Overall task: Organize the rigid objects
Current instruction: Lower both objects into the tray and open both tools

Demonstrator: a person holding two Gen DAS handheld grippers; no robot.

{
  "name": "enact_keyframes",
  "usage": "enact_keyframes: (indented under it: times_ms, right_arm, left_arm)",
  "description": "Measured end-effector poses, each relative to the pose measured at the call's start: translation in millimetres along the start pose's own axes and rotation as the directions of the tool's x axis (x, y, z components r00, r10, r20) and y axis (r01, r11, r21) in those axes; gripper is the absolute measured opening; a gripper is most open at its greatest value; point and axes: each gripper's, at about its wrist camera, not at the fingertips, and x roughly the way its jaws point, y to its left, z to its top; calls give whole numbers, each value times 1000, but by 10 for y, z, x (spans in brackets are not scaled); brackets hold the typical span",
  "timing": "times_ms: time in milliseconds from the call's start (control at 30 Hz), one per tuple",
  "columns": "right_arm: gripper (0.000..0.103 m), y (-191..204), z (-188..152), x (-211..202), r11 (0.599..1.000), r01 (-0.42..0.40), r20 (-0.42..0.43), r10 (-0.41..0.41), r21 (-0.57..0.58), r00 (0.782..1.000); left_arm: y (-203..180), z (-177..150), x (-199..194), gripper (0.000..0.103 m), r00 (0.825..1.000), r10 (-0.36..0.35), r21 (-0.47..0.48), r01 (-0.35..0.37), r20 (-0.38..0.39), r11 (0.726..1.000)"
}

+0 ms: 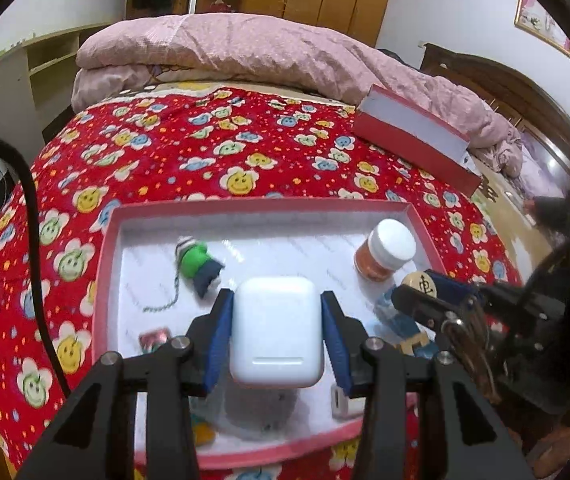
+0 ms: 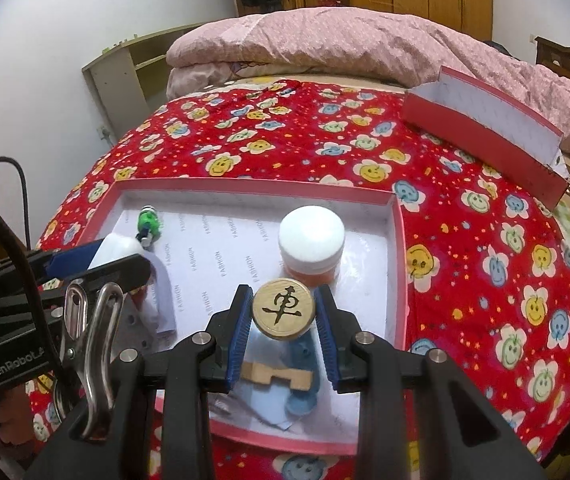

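A shallow pink-rimmed box (image 1: 105,264) lies on the red flowered blanket (image 1: 205,148), its white floor walled on all sides by a low rim; its lid (image 1: 413,140) rests well apart toward the far right, near the pink quilt (image 1: 245,52). Inside, the widest bare floor is in the middle, between a green figure on a chain (image 1: 199,262) at the far left and a white-capped jar (image 1: 387,248) close to the right wall. The left gripper (image 1: 277,332) hangs over the near middle of the box, its blue pads closed onto the two sides of a white earbud case (image 1: 277,332) held clear of the floor. The right gripper (image 2: 283,314) reaches in beside it over the near right part, its narrow gap filled by a round wooden chess piece (image 2: 283,314) pinched at its edge, just in front of the jar (image 2: 311,240). Under it lie a blue piece and a notched wooden block (image 2: 281,376).
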Motion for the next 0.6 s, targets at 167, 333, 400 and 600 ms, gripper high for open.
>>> enact_keyframes:
  times_ms: [167,333,400,600]
  right_arm:
    - [32,-50,51,84,1000,11,-2,-11,4,1000]
    - [32,-76,75,159,1000,4,-8,-4,3,1000]
    - [32,-78,76,192,1000,5,-10,-5,-1,1000]
    - [32,-106,77,271,1000,6,-16,-6,7,1000]
  left_arm:
    - [-40,82,147,45,1000,11,20,-10,-3,1000]
    - [-19,105,269,45,1000,23,15,-23,-10,1000]
    - [-5,107,315,45,1000,27,11,-27,-14,1000]
    - [14,117,397,45,999,38,15,-38,-13,999]
